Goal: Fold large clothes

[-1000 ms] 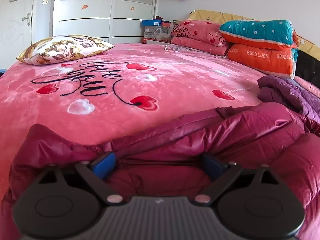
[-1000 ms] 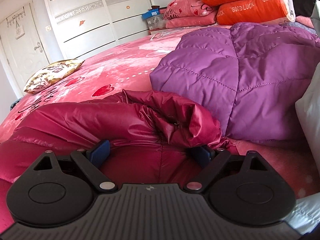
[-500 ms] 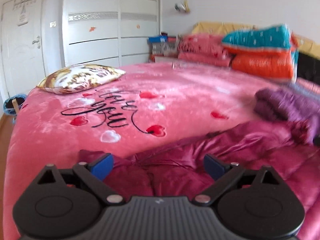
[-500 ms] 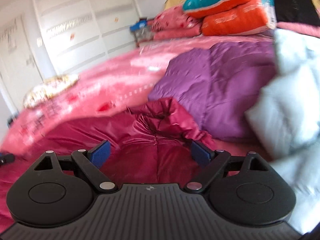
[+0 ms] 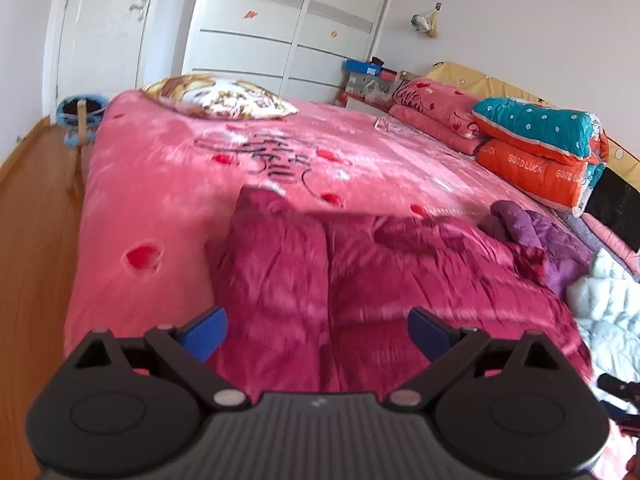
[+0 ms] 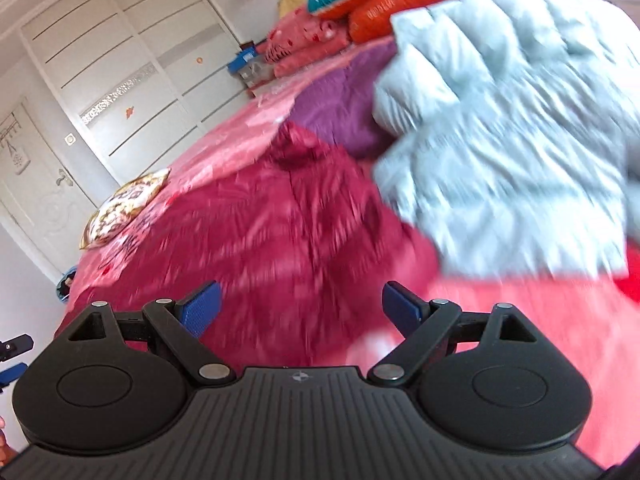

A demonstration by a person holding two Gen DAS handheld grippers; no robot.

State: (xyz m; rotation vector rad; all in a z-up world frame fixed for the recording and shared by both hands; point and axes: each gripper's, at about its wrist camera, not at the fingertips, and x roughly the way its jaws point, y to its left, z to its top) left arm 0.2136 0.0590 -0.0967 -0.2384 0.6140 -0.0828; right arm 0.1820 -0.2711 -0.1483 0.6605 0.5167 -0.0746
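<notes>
A dark red puffer jacket (image 5: 360, 276) lies folded on the pink bed (image 5: 160, 184); it also shows in the right wrist view (image 6: 280, 232). My left gripper (image 5: 318, 334) is open and empty, held above the jacket's near edge. My right gripper (image 6: 300, 308) is open and empty, above the jacket's right part. A purple puffer jacket (image 5: 532, 228) lies behind the red one, also in the right wrist view (image 6: 340, 108). A pale blue puffer jacket (image 6: 512, 128) lies to the right, touching the red one; it also shows in the left wrist view (image 5: 608, 312).
A patterned pillow (image 5: 216, 96) lies at the bed's far left. Folded quilts (image 5: 540, 152) and pink bedding (image 5: 432, 112) are stacked at the head. The wooden floor (image 5: 36, 240) is left of the bed. White wardrobe doors (image 5: 280, 28) stand behind.
Both grippers have lifted up and back from the red jacket, jaws still open. The jacket now lies flat on the bed. The right view has swung toward the pale blue jacket.
</notes>
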